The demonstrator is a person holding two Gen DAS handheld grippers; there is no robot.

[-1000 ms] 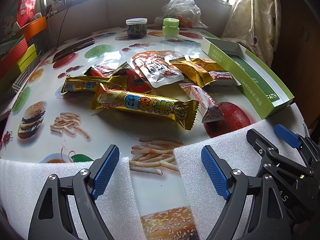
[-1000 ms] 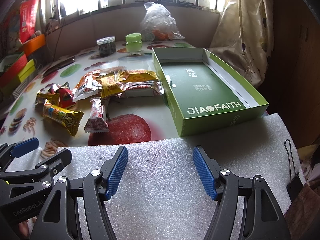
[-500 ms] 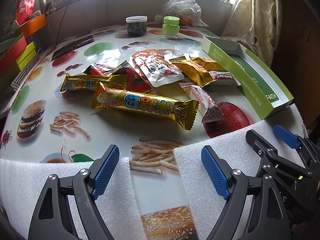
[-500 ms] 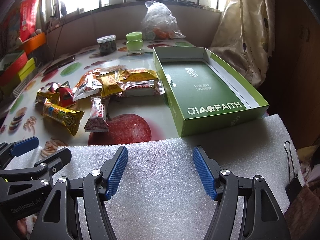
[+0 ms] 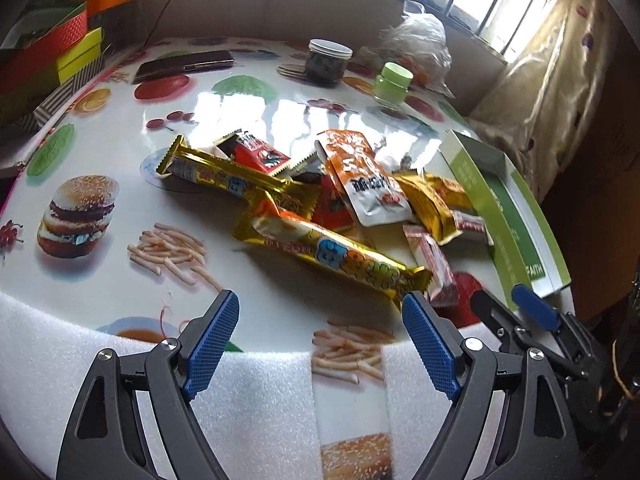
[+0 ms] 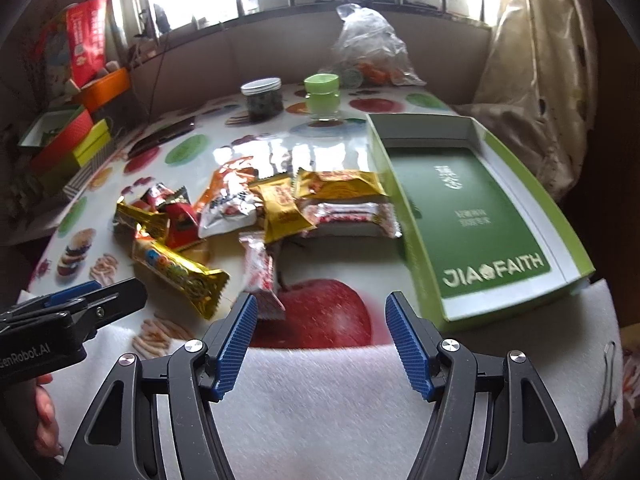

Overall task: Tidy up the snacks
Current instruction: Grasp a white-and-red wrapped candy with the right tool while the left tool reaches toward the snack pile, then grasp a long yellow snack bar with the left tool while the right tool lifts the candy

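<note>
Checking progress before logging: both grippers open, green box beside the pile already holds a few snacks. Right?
Not quite: the green box holds no snacks, as the right wrist view shows. The snack pile lies beside it on the table, and both grippers' jaws are open.

"JIA FAITH" on green box (image 6: 492,268) floor; "enRobot.AI" on left gripper (image 6: 72,312) body; snack print unreadable.

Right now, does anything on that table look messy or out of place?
Yes: the snack packets lie in a loose, overlapping heap left of the green box, which holds no snacks. Nothing looks spilled or torn.
</note>
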